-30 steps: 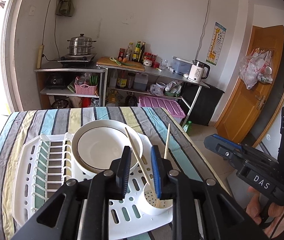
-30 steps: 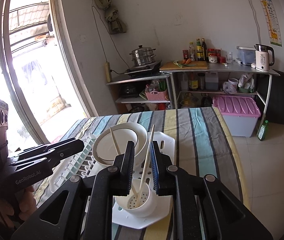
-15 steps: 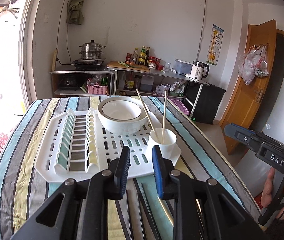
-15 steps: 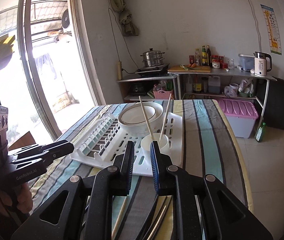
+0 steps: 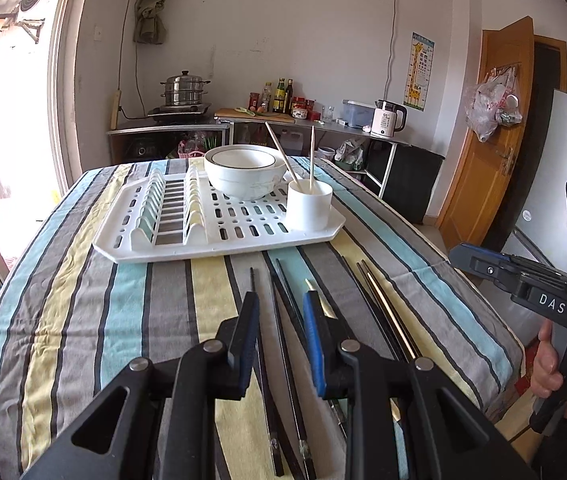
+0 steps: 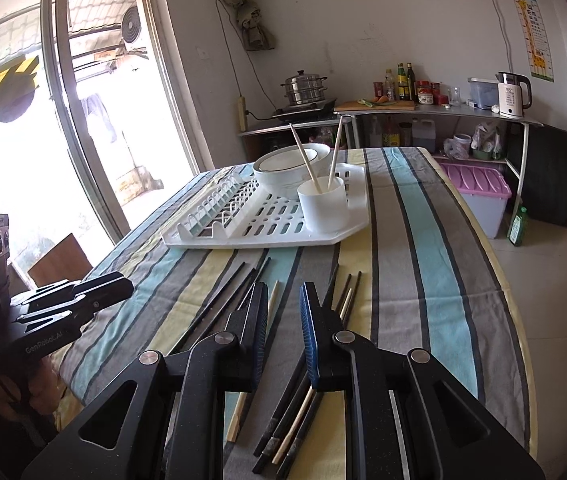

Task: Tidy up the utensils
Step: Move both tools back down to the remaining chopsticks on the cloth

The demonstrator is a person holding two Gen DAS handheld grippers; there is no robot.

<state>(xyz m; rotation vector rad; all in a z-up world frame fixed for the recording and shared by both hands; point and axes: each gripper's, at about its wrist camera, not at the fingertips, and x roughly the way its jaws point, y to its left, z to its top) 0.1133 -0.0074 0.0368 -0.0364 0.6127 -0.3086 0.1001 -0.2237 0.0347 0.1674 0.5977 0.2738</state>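
Note:
A white utensil cup (image 5: 309,204) (image 6: 322,207) stands on the near right corner of a white dish rack (image 5: 163,236) (image 6: 243,232) and holds two pale wooden chopsticks (image 5: 312,158) (image 6: 303,158). Several black and wooden chopsticks (image 5: 283,320) (image 6: 343,304) lie loose on the striped tablecloth in front of the rack. My left gripper (image 5: 280,304) is open and empty, just above the loose chopsticks. My right gripper (image 6: 283,292) is open and empty over the same chopsticks. Each gripper shows in the other's view, the right one (image 5: 483,260) and the left one (image 6: 107,286).
A white bowl (image 5: 243,170) (image 6: 289,168) sits at the back of the rack. The table's right edge (image 5: 463,280) drops to a tiled floor. A pink storage box (image 6: 479,196) stands beyond the table. A kitchen shelf with a steamer pot (image 5: 183,92) lines the far wall.
Both grippers have drawn back from over the cup and rack to the table's near edge and dropped lower. The loose chopsticks on the cloth have come into view. The jaws stay open and empty.

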